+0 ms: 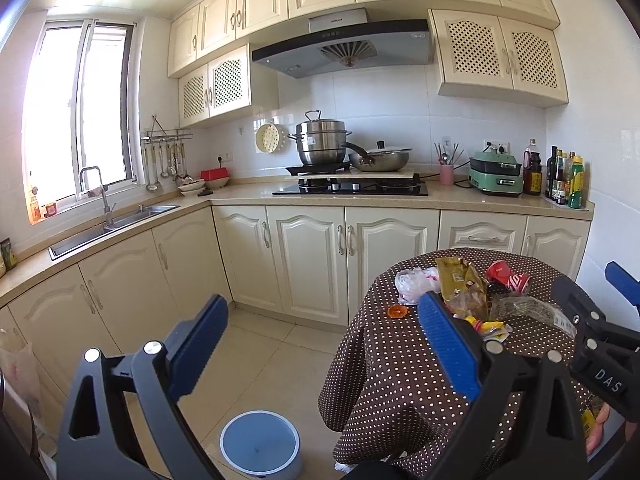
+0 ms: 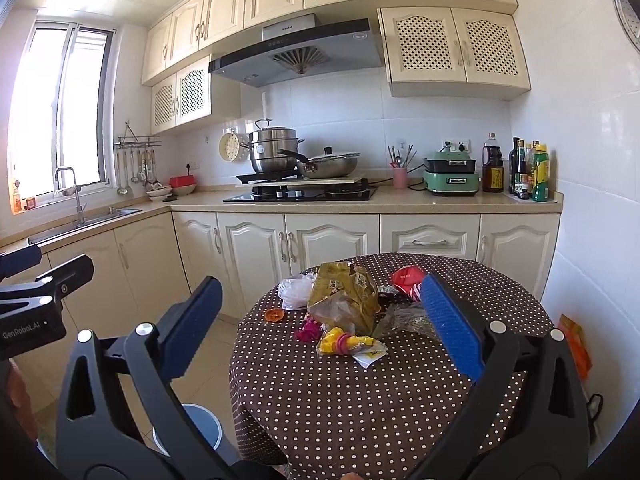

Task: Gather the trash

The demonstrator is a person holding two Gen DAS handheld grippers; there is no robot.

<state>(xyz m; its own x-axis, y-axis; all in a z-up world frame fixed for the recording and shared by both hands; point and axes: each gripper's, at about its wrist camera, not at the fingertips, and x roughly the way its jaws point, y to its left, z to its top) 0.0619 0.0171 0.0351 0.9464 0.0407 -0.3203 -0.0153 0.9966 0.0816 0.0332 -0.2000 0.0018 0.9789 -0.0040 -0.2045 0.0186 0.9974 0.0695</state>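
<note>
Open right gripper (image 2: 320, 320), trash (image 2: 344, 300) between jaws

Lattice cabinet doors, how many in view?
4. Two on the small cabinet left of the range hood: lattice door and lattice door. Two on the cabinet right of the hood: lattice door and lattice door. None look hidden.
</note>
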